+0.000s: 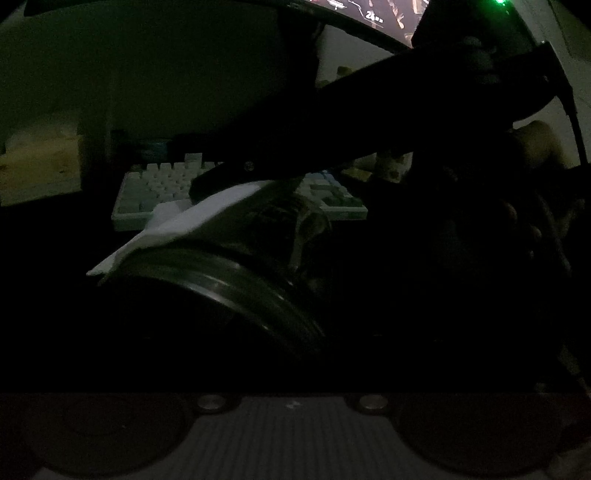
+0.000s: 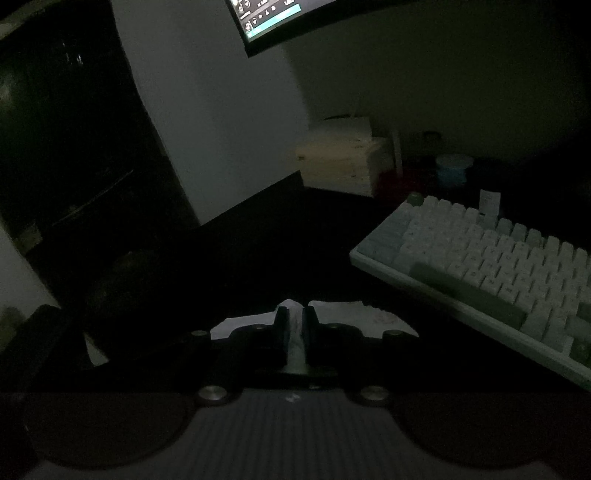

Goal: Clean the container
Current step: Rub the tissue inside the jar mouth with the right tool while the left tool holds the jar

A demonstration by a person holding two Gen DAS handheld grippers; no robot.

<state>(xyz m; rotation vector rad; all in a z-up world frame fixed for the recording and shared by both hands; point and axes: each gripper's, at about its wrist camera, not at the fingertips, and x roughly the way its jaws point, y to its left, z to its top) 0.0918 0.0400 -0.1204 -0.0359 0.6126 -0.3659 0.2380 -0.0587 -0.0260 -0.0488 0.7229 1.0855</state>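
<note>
The scene is very dark. In the left wrist view a clear round container (image 1: 258, 258) with a ribbed rim lies tilted close in front of the camera. My left gripper's fingers are lost in the dark, so its hold is unclear. A white cloth (image 1: 192, 218) lies over the container's upper side. My right gripper (image 1: 207, 184) reaches in from the upper right and presses the cloth there. In the right wrist view my right gripper (image 2: 294, 314) is shut on the white cloth (image 2: 347, 314), which spreads out on both sides of the fingers.
A white keyboard (image 2: 491, 266) lies on the dark desk to the right, also behind the container in the left wrist view (image 1: 162, 188). A monitor (image 2: 269, 18) hangs above. A pale box (image 2: 340, 162) and a small blue-lidded tub (image 2: 452, 170) stand at the back.
</note>
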